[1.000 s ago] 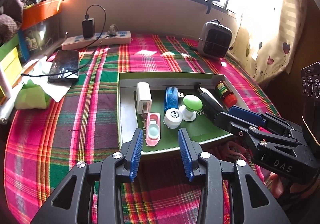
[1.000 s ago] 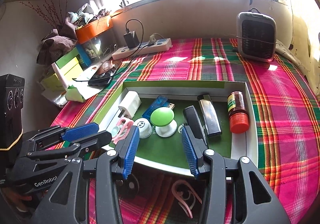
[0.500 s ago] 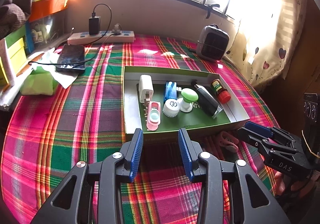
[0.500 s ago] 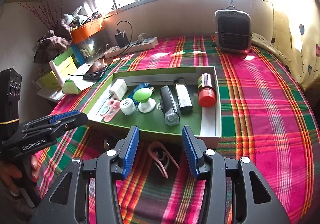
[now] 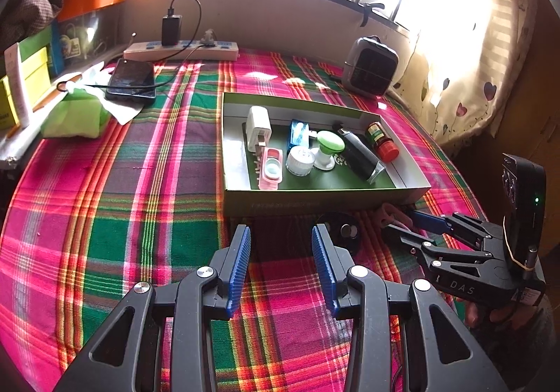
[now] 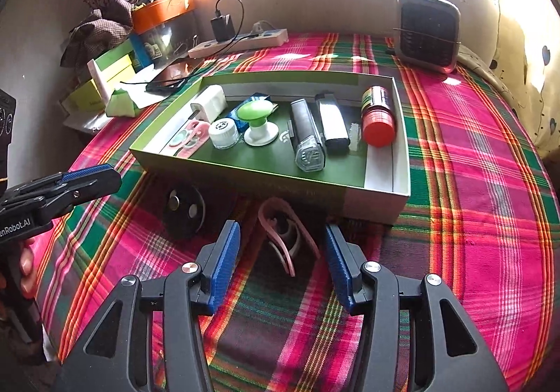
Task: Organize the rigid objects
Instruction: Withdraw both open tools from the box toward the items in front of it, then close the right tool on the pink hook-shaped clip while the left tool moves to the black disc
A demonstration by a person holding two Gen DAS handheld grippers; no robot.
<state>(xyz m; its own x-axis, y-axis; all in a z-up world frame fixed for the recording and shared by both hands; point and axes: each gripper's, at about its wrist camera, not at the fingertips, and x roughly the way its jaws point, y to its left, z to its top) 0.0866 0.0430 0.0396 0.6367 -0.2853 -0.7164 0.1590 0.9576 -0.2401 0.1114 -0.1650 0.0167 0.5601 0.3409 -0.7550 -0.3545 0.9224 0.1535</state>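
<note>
- Nearest the cameras, the left tongs [image 5: 281, 266] and the right tongs [image 6: 281, 264] both hover with blue pads apart, holding nothing, above the pink-and-green plaid cloth [image 6: 472, 217] on the tabletop.
- Just beyond the right tongs, at 12 o'clock, a pink curved plastic clip [image 6: 283, 234] lies loose on the cloth; at 10 o'clock sits a black round disc with two metal studs [image 6: 183, 210]. Both sit outside the tray, so the sorting looks unfinished.
- Farther on, the green-lined shallow cardboard tray [image 6: 399, 147] already holds most items: a white charger block [image 6: 210, 103], a green-capped white knob [image 6: 257, 119], a clear-tipped black lighter [image 6: 306, 136] and a red-capped brown bottle [image 6: 378, 115].
</note>
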